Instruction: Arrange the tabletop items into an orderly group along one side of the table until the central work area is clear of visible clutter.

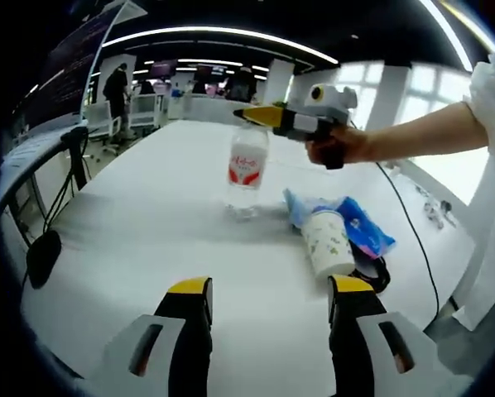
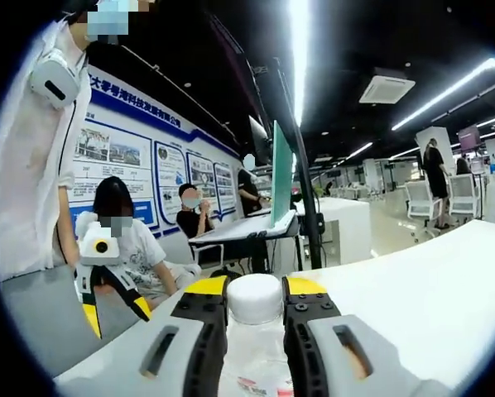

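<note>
Above table [image 1: 148, 223] | bottle [image 1: 247, 169] upright, cap up | right gripper [image 1: 249, 113] clamps neck

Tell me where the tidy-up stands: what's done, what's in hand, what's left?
Done: nothing looks grouped yet. In hand: the right gripper is closed on the neck of the water bottle, whose white cap sits between its fingers; the bottle stands mid-table. Left: the patterned paper cup lying on its side and the blue packet behind it. The left gripper is open and empty.

One bottle [image 1: 247, 169], one patterned paper cup [image 1: 328, 241], one blue bag [image 1: 359, 222], and perhaps one black strap [image 1: 375, 271].
</note>
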